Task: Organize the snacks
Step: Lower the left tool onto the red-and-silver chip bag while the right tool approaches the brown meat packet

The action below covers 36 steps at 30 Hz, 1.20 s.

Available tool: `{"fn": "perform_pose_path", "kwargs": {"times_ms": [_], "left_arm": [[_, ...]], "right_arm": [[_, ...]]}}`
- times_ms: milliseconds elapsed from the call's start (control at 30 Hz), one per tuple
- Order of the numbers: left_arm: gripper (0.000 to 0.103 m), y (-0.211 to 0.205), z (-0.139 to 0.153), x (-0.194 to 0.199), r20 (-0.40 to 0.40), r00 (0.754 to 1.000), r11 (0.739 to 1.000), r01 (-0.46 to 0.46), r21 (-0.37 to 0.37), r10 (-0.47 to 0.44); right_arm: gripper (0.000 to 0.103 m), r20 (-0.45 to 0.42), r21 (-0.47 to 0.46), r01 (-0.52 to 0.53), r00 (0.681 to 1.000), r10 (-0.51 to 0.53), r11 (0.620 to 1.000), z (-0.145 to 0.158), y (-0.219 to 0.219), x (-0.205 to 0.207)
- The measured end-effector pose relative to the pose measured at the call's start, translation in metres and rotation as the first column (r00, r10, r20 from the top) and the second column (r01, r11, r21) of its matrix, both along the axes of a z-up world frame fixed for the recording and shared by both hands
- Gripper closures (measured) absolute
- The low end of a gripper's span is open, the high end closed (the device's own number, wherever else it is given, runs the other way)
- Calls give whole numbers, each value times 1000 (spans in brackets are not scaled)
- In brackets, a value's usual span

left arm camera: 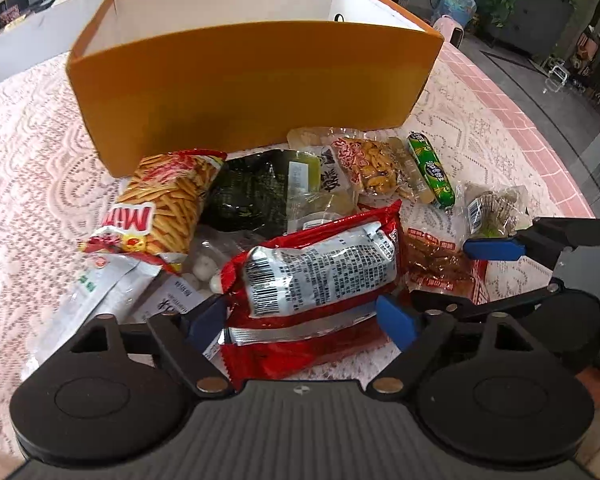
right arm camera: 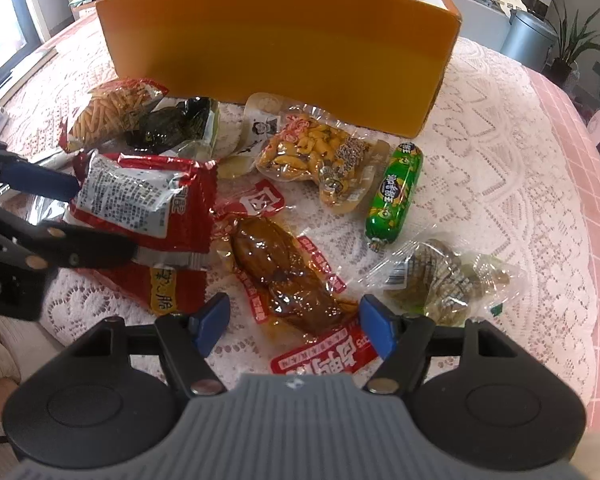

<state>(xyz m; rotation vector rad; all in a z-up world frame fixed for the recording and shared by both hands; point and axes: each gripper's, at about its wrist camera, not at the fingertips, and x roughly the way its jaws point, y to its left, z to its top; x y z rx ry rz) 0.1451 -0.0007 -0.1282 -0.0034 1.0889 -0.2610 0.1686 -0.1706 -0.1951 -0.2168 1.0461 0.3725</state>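
Our left tool [left arm camera: 302, 318] stands released, its blue pads straddling the red snack bag [left arm camera: 320, 276] without pressing it. Our right tool [right arm camera: 294, 326] is also released, spread over the clear pack of brown braised meat [right arm camera: 280, 268]. Both packs lie on the lace-covered desk [right arm camera: 500, 160] in front of the orange box [right arm camera: 284, 48], which looks empty from what we can see.

We judge the risks are these: the puffy red bag may slip or pop if we squeeze hard, and it overlaps the white candy packet [left arm camera: 204, 270], which could drag along. The slick meat pack lies flat, so our pads may skid over it. With both tools this near, they could collide.
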Motion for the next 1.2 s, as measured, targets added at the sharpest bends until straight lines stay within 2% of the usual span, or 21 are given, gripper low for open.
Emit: {"fn": "perform_pose_path", "kwargs": {"times_ms": [67,200,367,700,900,1000,1033,1100,1167,1200], "left_arm": [[0,-3,-5,3,-9,1000,1000,3,-4,-3],[0,-8,-9,4,9,1000,1000,4,-5,-4],[0,-6,-12,7,35,999,999,-19,-47,21],[0,-9,-9,4,78,997,997,-13,-71,18],[12,-6,0,-10,82,996,995,-20,-102,29],[16,-9,8,-22,104,994,996,-9,-92,18],[22,-11,10,-25,111,994,996,-5,-86,15],[22,-12,15,-32,121,992,997,-10,-74,19],[22,-9,21,-38,131,991,997,-21,-78,31],[22,-8,23,-41,133,990,997,-28,-78,38]], "right_arm": [[40,9,2,10,1000,-10,1000,0,-1,-1],[42,22,1,11,1000,-11,1000,1,0,-3],[48,40,3,-6,999,6,1000,4,2,-9],[59,37,100,4,999,-8,995,13,-10,-16],[65,47,110,5,999,-11,994,17,-12,-28],[67,42,121,16,999,-21,993,20,-15,-34],[72,41,122,17,999,-22,992,22,-15,-36],[78,57,115,10,998,-17,993,28,-14,-42],[103,70,124,-1,998,-8,992,35,-14,-48],[103,63,148,-3,998,-7,989,38,-15,-50]]}}
